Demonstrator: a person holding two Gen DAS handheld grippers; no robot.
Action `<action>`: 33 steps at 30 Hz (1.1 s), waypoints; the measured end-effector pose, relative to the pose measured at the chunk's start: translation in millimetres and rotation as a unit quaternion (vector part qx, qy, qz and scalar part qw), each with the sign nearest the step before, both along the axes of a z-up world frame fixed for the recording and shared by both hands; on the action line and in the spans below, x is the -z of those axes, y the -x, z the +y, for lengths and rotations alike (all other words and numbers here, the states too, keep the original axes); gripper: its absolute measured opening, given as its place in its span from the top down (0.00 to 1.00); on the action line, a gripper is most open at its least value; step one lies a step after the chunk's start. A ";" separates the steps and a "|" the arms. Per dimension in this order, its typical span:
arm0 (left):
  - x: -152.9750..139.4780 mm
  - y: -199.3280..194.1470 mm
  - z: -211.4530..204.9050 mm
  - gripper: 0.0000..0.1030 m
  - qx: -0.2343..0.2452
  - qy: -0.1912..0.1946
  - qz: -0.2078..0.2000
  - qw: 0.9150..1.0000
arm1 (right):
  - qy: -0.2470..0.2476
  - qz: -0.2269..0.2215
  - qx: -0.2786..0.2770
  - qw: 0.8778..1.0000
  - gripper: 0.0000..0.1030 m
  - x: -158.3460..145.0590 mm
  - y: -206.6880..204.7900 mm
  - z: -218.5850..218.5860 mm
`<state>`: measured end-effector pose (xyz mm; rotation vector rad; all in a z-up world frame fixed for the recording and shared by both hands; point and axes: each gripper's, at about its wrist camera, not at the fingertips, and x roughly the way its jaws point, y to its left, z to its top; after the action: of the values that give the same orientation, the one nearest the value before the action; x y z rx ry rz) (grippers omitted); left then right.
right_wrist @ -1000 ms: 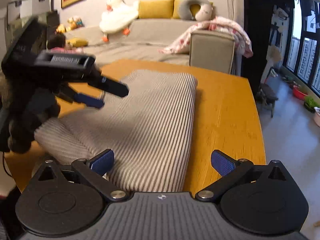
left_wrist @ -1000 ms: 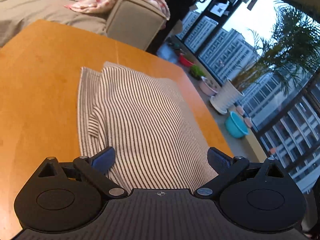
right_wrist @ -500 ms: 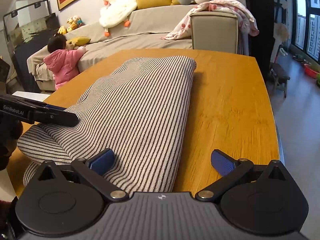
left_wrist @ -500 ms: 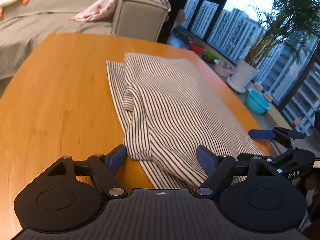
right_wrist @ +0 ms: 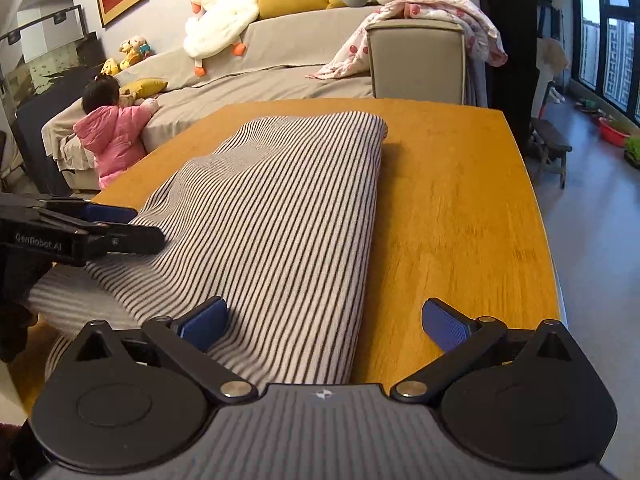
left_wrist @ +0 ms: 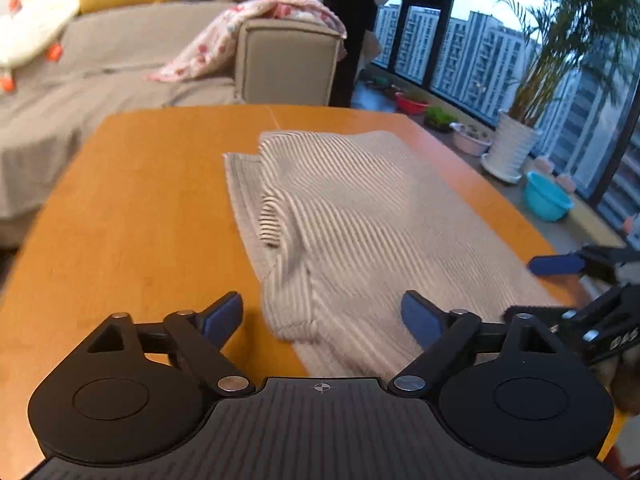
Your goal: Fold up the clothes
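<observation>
A: Stripes first: where does the garment lie?

B: The striped garment lies folded lengthwise on the orange table, a long band running away from both cameras. Its left side is untidy, with a rumpled fold and a thin under-layer poking out along that edge. Its right side, in the right wrist view, is a clean rounded fold line.

A: And the claws?

B: The left claw is spread wide at the near left corner, nothing between its pads. The right claw is spread as well, straddling the near right edge, one pad over cloth and the other over bare wood. Neither pinches anything.

A: So what step is this?

B: It could be a reach for the near end to fold it toward the far end, or the claws could be coming off after laying it down. I can't tell which.

A: If it is a grip, how to do it well?

B: Catch every layer at each near corner, the stray under-layer too, and keep both claws level so the stripes stay straight.

A: Room to move?

B: Wide bare wood left of the garment, a broad strip on its right before the table's edge, and some beyond the far end. The near end sits close to the table's near edge. The sofa lies beyond.
</observation>
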<state>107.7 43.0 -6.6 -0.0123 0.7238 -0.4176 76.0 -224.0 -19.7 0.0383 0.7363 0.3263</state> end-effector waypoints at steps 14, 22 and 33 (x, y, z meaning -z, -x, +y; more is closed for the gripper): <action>-9.2 40.5 11.1 0.08 -0.001 -0.048 -0.035 0.998 | 0.110 -0.076 -0.063 0.989 0.00 -19.9 37.3 43.5; -7.0 62.5 17.2 0.07 0.021 -0.060 -0.043 0.997 | 0.166 -0.137 -0.110 0.970 0.00 -32.3 66.7 53.9; -13.6 66.0 22.9 0.04 0.015 -0.049 -0.047 0.998 | 0.210 -0.183 -0.245 0.929 0.16 -7.1 100.7 108.2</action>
<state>41.7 65.9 7.1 0.1109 0.6517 -0.4088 -24.8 -115.9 -12.6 -0.6093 0.4201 0.6256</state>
